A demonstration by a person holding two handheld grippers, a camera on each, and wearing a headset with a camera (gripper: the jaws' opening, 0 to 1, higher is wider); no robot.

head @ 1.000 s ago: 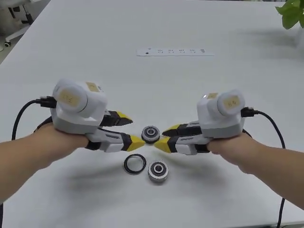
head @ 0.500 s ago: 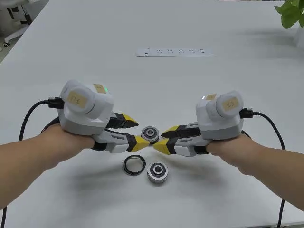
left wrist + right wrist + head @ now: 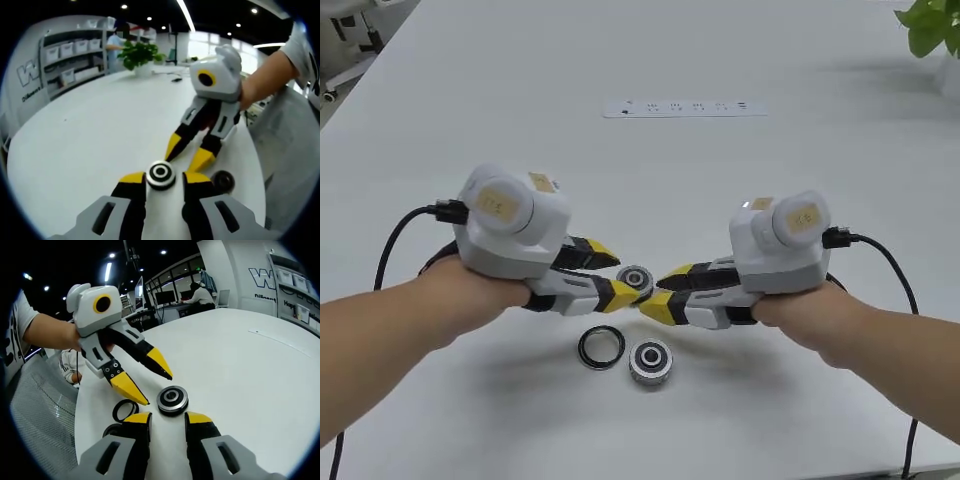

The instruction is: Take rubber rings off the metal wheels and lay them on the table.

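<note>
First, in the head view, two grippers are held tip to tip over a white table (image 3: 790,170). The left gripper (image 3: 611,272) is held with its yellow tips spread apart, and the right gripper (image 3: 664,290) is likewise spread, with nothing held. A wheel (image 3: 634,279) lies on the table between the two sets of tips. Nearer the person, a second wheel (image 3: 651,360) lies flat, and a loose black ring (image 3: 602,347) lies just beside it on its left. A power strip (image 3: 685,108) is seen farther back on the table, and a plant (image 3: 930,25) at the far right edge.

Next, in the left gripper view, the left gripper (image 3: 164,178) is seen with its jaws apart, and the wheel (image 3: 160,174) sits in the gap at the level of the tips. Whether either tip touches it cannot be told. The right gripper (image 3: 186,152) is pointed toward it from beyond, its tips just past the wheel. The second wheel (image 3: 223,181) is seen just outside the right-hand jaw.

Lastly, in the right gripper view, the right gripper (image 3: 168,418) is parted and nothing is held in it. The wheel (image 3: 172,399), dark around its rim, lies on the table just ahead of the tips. The left gripper (image 3: 148,378) is angled down toward it, spread wide, its lower tip near the ring (image 3: 125,410).
</note>
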